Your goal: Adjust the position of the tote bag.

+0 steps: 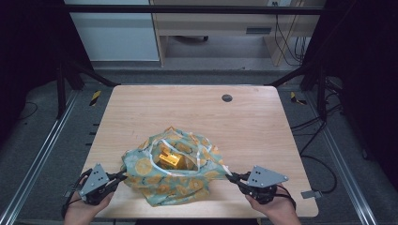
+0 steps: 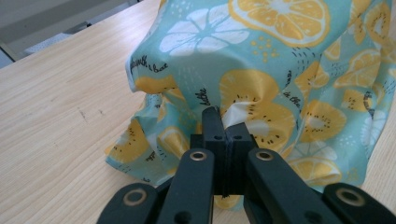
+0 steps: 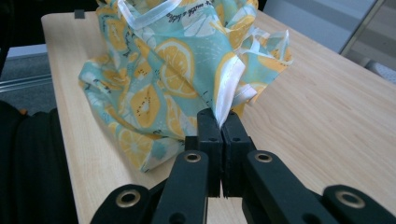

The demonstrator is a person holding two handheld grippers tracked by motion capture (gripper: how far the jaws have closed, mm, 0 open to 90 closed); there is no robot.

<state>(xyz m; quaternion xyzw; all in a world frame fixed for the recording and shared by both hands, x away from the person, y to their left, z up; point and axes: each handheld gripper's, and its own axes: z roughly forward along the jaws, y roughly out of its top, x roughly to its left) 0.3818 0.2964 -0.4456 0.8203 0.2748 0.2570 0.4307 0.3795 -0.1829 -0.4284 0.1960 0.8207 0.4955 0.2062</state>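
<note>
At the near edge of the worktop [image 1: 263,122], two hands enter from below, each wrapped around a black gripper topped by a grey three-cornered plate. The left hand [image 1: 82,208] angles its left gripper [image 1: 123,176] inward and to the right; the right hand [image 1: 274,206] angles the right gripper [image 1: 230,176] inward and to the left, so the two point at each other across the bag [image 1: 173,180].

The left gripper's fingers [image 2: 215,128] are pressed together on a bunched fold of the bag's [image 2: 261,70] side, puckering the thin cloth. The right gripper's fingers [image 3: 208,128] pinch the white satin-like hem [image 3: 226,86] of the bag [image 3: 159,79] where its rim gathers into a point.

The bag is soft, crumpled fabric, pale teal, printed with yellow and white citrus slices and small black script. It sits at the near middle of the worktop, slumped in loose folds, its mouth open upward and edged with the white trim. Inside lies a shiny yellow-gold box [image 1: 169,159], partly hidden by the rim; its markings are too small to read.

The worktop is light wood grain with rounded corners. Near its far edge sits a small dark round cap [image 1: 227,98]. Beyond, the floor and cabinets fall into shadow.
</note>
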